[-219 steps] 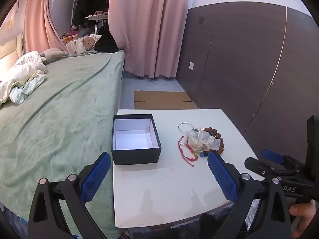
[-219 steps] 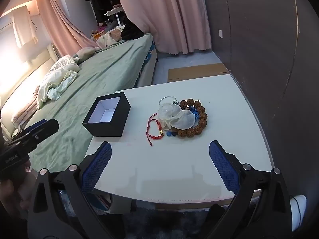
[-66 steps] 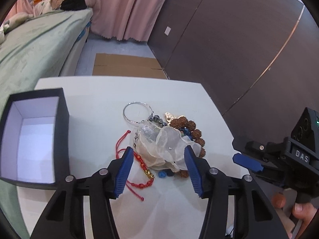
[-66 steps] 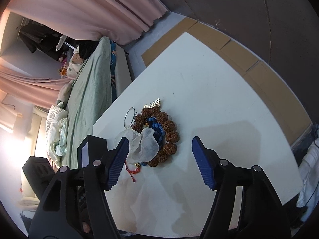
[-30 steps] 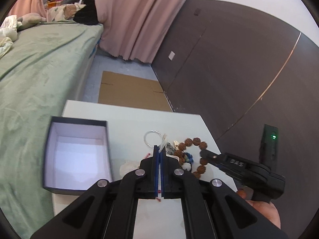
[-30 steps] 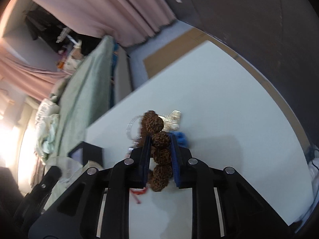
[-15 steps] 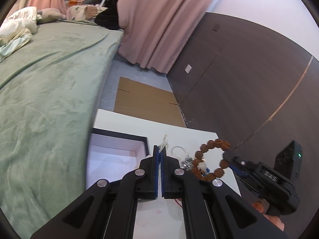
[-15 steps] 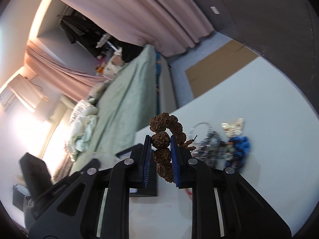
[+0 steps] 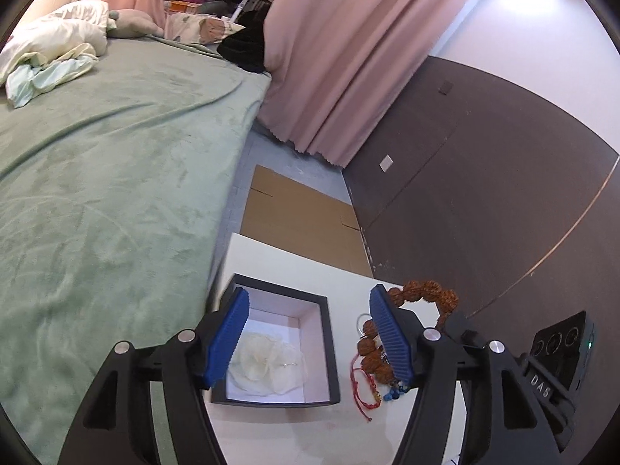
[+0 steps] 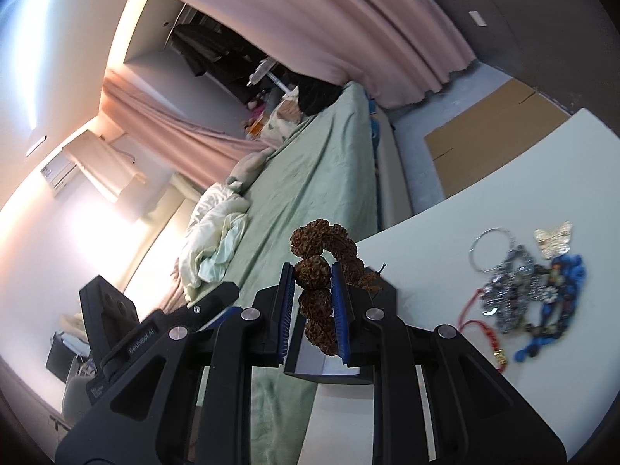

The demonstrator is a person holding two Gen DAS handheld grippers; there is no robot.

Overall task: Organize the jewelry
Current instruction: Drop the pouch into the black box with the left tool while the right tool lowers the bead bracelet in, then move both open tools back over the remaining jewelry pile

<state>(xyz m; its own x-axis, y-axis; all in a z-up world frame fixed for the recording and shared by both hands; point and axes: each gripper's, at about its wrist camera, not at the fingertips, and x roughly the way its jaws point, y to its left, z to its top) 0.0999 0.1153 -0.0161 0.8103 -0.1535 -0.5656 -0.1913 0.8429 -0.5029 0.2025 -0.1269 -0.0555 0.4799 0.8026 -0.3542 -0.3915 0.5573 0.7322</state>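
My left gripper (image 9: 310,335) is open above the black box (image 9: 325,345) with a white lining. A sheer white pouch (image 9: 267,364) lies inside the box. My right gripper (image 10: 312,310) is shut on a brown bead bracelet (image 10: 316,267), held in the air; it shows in the left wrist view (image 9: 426,294) right of the box. On the white table (image 10: 445,209) lie a red cord bracelet (image 9: 362,383), a silver ring with a chain (image 10: 503,283), a gold butterfly (image 10: 552,238) and blue beads (image 10: 562,310).
A bed with a green blanket (image 9: 97,193) runs along the table's left side. Flat cardboard (image 9: 294,213) lies on the floor beyond the table. A dark wall panel (image 9: 484,193) stands at the right, pink curtains (image 9: 329,58) behind.
My left gripper has opened and the white pouch now lies in the box. My right gripper has carried the brown bead bracelet up and toward the box.
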